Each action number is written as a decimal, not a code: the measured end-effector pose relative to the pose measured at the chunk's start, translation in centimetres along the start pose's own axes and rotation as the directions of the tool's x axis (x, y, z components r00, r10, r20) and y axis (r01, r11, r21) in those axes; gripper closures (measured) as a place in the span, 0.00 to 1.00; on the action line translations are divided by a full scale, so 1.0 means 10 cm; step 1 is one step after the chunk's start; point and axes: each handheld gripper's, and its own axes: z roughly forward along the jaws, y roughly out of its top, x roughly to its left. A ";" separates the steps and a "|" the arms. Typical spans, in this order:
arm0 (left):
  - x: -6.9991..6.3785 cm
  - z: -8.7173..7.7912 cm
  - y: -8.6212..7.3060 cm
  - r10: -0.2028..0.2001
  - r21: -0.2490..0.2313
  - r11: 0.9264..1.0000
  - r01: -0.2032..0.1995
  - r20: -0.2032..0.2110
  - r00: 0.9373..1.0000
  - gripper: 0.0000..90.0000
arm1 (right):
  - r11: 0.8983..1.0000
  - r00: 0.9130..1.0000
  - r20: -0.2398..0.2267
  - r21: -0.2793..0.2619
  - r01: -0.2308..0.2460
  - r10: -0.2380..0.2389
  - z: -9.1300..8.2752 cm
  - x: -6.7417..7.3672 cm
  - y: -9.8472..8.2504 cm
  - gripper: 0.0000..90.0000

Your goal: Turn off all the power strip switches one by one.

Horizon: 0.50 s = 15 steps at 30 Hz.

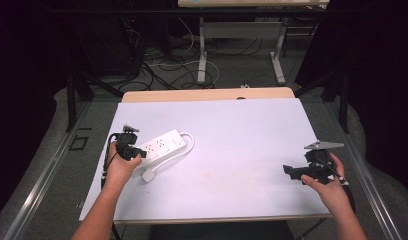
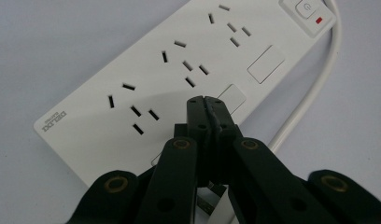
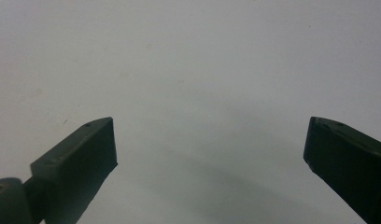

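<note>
A white power strip (image 1: pixel 162 144) lies on the left part of the white table (image 1: pixel 232 150), with its white cable (image 1: pixel 190 142) looping round to a white plug (image 1: pixel 149 176) in front of it. My left gripper (image 1: pixel 140 153) hovers over the strip's near left end. In the left gripper view, the left gripper (image 2: pixel 205 103) has its jaws pressed together just above the power strip (image 2: pixel 146 79), near a blank square panel. I see nothing held between them. My right gripper (image 1: pixel 289 171) is at the table's right side, and in its own view the right gripper (image 3: pixel 211 140) stands wide open over bare table.
The strip's switch (image 2: pixel 307 9) with a small red light is at its far end, where the cable (image 2: pixel 314 84) leaves. Beyond the table's far edge (image 1: pixel 207 95) are the legs of another table (image 1: pixel 202 55) and loose cables on the floor.
</note>
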 end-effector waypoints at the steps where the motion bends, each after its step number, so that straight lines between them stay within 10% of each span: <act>1: 0.00 0.00 -0.01 -0.004 0.000 1.000 0.004 0.000 1.000 1.00 | 1.000 1.000 -0.002 0.000 0.001 -0.001 0.00 0.00 0.00 0.02; 15: 0.04 0.01 -0.10 0.001 0.011 1.000 -0.001 0.000 1.000 1.00 | 1.000 1.000 0.004 -0.001 -0.005 0.005 -0.01 -0.01 0.00 0.02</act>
